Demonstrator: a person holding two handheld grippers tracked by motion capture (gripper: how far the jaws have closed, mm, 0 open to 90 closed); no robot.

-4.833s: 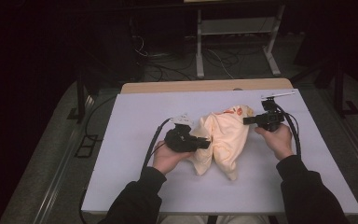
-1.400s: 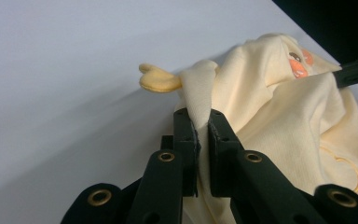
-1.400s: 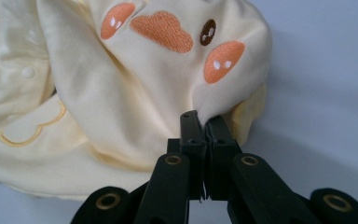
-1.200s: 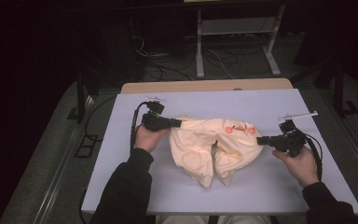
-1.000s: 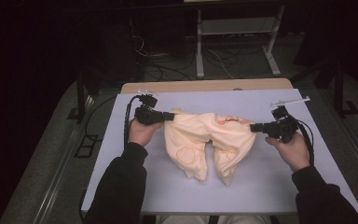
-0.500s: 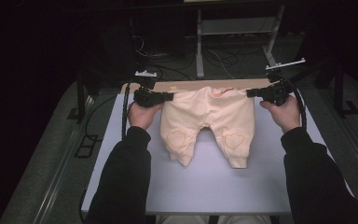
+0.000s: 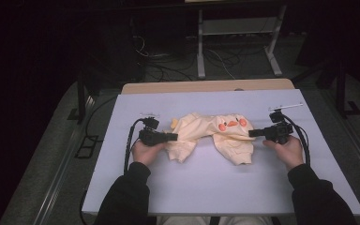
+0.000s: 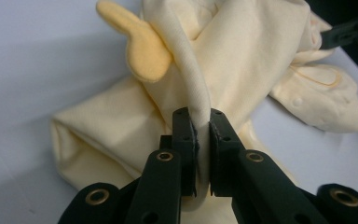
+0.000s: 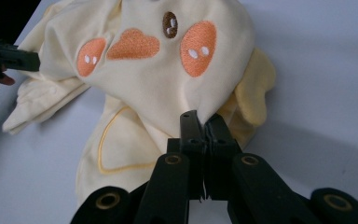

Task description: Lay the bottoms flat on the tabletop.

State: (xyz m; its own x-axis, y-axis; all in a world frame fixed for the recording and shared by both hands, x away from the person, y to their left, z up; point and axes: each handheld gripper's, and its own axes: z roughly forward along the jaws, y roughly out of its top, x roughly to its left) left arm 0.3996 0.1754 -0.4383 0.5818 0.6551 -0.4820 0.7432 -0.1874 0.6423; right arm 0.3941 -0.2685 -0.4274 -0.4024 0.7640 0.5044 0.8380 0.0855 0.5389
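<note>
The white worktop (image 7: pixel 215 183) carries a pale yellow baby garment (image 7: pixel 211 136), crumpled at its centre between both hands. The garment's embroidered orange face (image 9: pixel 144 46) is turned upward. The left tool (image 7: pixel 171 137) is clamped on a ribbed edge; the right tool (image 7: pixel 253 133) is clamped on the fabric's opposite side.

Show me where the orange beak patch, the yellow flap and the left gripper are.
orange beak patch (image 9: pixel 133 44), right gripper view, its middle.
yellow flap (image 8: pixel 142 49), left gripper view, its flat face.
left gripper (image 8: pixel 200 135), left gripper view, between jaws.
</note>
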